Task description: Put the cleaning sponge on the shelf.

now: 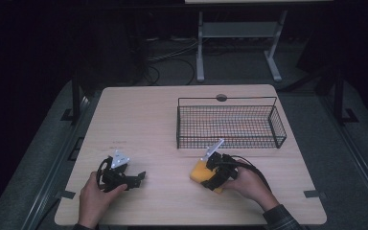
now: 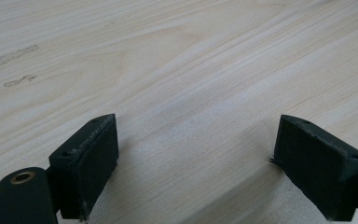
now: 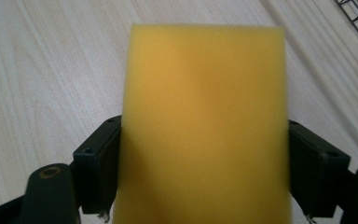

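Yellow sponge (image 3: 205, 130) sits pinched in your right hand-held gripper (image 3: 205, 172); keep that squeeze, lift clear of the tabletop (image 1: 163, 120), carry to the far basket (image 1: 230, 125). Left hand-held gripper (image 2: 205, 163) rests spread.

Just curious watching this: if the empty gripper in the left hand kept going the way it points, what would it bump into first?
Probably the table. The left gripper, jaws open, looks down along bare wood, with nothing else in its line.

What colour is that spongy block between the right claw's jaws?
Yellow. The sponge shows best in the right gripper view.
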